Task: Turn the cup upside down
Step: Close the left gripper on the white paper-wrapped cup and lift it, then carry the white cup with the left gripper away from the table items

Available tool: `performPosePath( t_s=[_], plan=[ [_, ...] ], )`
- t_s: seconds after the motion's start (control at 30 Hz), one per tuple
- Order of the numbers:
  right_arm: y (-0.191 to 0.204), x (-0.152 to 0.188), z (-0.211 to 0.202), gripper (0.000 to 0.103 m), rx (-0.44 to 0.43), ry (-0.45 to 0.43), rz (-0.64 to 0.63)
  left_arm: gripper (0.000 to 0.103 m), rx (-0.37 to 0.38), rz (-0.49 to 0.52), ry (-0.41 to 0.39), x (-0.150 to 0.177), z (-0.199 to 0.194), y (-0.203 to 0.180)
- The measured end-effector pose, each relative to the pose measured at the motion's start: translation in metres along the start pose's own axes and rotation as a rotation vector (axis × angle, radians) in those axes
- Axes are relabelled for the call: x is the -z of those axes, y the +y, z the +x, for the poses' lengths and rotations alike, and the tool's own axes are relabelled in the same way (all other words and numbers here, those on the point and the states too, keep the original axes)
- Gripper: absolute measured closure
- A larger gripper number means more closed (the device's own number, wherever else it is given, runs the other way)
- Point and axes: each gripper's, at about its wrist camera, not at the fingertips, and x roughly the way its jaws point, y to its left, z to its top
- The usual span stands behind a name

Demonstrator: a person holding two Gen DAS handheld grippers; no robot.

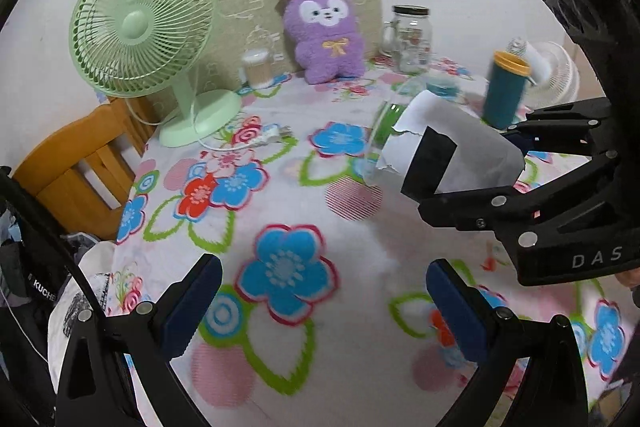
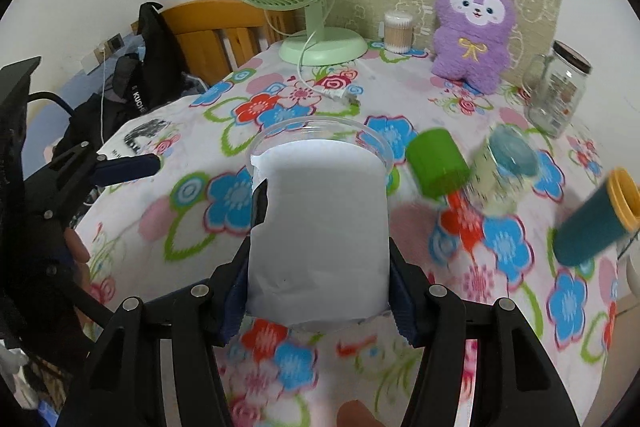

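Observation:
A clear plastic cup wrapped in white paper with a black tape strip point(image 2: 320, 227) is held in my right gripper point(image 2: 318, 279), whose blue pads press its two sides near the base. The cup lies tilted on its side above the flowered tablecloth, its open rim pointing away from the right wrist camera. In the left wrist view the same cup point(image 1: 448, 151) hangs at the right, rim toward the left, held by the right gripper point(image 1: 516, 163). My left gripper point(image 1: 324, 303) is open and empty, low over the tablecloth.
A green fan point(image 1: 144, 27), a purple plush toy point(image 1: 324, 31), a glass jar point(image 1: 410, 39), a cotton swab box point(image 1: 258, 67) and a teal cup with yellow rim point(image 1: 506, 87) stand on the table. A green cup point(image 2: 436, 163) and a teal-lidded container point(image 2: 508, 163) are near the held cup. A wooden chair point(image 1: 76, 163) is left.

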Motion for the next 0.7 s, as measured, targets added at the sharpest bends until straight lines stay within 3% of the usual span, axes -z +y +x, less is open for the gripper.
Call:
performPosePath(
  t_s=[0.4, 0.7],
  plan=[
    [-0.002, 0.091, -0.043, 0.041, 0.061, 0.061, 0.058, 0.000, 0.049, 0.012, 0.030, 0.042, -0.035, -0.056],
    [0.001, 0.132, -0.047, 0.040, 0.085, 0.098, 0.077, 0.000, 0.073, -0.044, 0.064, 0.077, -0.042, -0.084]
  ],
)
